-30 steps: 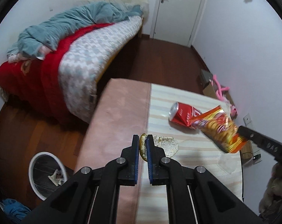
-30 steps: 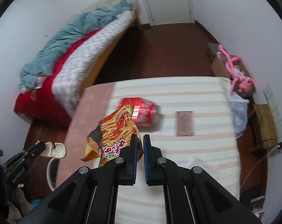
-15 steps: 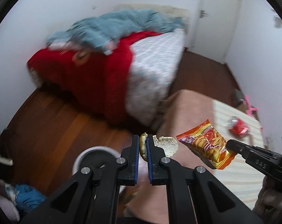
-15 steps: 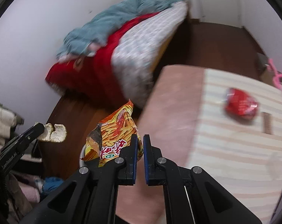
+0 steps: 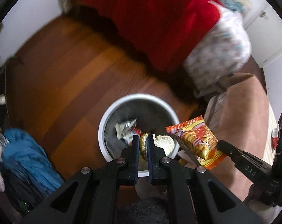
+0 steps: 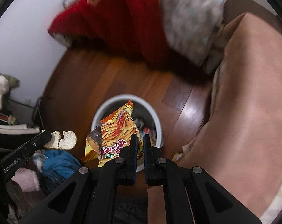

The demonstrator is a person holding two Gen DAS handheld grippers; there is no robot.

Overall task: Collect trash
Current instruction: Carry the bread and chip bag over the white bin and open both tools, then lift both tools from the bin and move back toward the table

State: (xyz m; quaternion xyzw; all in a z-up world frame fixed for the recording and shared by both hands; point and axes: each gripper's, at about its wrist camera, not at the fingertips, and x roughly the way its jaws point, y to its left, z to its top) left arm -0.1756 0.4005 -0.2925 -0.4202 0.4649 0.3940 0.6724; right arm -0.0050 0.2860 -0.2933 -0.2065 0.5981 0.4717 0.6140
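Trash in hand numbered two pieces, one per gripper. The left gripper (image 5: 143,140) had its jaws drawn nearly together on a single piece of bread (image 5: 164,143), the crust edge pinched between the pads and the pale torn crumb sticking out to the right of the fingers. From the right wrist view the same bread (image 6: 61,137) showed as a bitten slice poking off the tip of the left gripper (image 6: 47,138), well to the left of the right tool.

The right gripper (image 6: 138,140) was closed to a narrow slit on one orange snack bag (image 6: 114,132), its lower right corner caught between the jaws and the rest of the bag fanning up and left of the fingers. In the left wrist view the snack bag (image 5: 195,140) hung just right of the left fingers, held at its far corner by the right gripper (image 5: 220,145).

One trash bin (image 5: 103,123), round with a white rim, stood on the wooden floor (image 5: 66,74) directly ahead of and below both tools. The bread sat over its near inner edge; the bag hung above the bin (image 6: 155,117) opening in the right view. Inside lay at least two crumpled wrappers (image 5: 126,128), blurred. One bed with a red blanket (image 5: 159,18) lay beyond the bin, and one pink-covered table (image 6: 249,112) stood to the right of the grippers.
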